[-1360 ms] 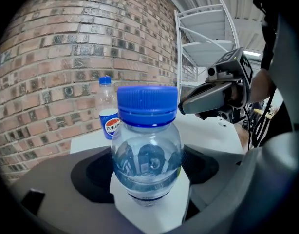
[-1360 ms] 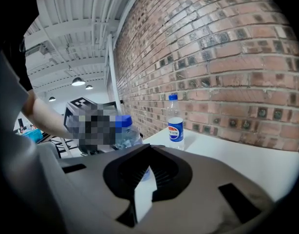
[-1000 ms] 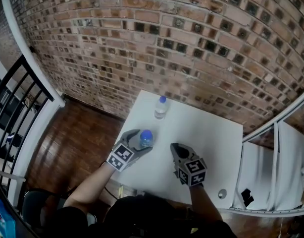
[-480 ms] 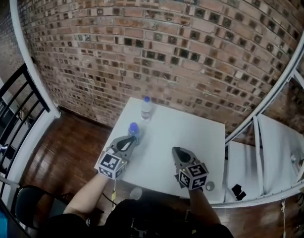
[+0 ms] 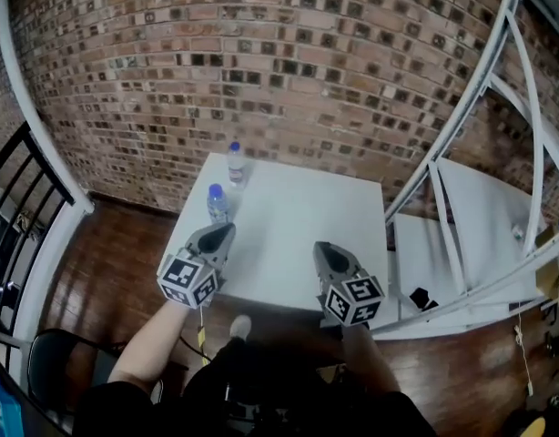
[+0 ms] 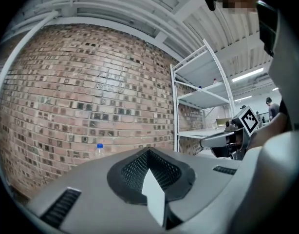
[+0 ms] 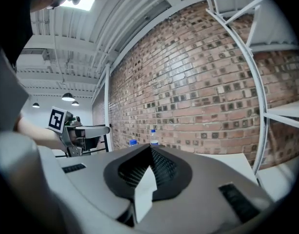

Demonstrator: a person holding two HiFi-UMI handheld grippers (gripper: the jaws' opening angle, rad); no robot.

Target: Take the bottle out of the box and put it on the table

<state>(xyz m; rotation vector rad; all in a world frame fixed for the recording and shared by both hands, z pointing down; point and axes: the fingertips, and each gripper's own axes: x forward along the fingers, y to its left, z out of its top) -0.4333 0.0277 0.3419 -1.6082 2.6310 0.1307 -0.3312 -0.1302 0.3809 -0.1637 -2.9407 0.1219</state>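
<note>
Just closed empty, left tongs [image 5: 228, 229] off bottle [image 5: 218, 205]

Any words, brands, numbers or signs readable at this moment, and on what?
No text can be read anywhere.
Near bottle: label too small to read.
Far bottle: label too small to read.
Left gripper and right gripper: the cubes bear square markers only, no letters.

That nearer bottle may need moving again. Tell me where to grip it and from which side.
Grip the nearer bottle around its clear body, just below the blue cap, coming level from the person's side of the table. It stands upright and round, so jaws should close evenly across it; the farther bottle stands behind it toward the brick wall, out of that path.
</note>
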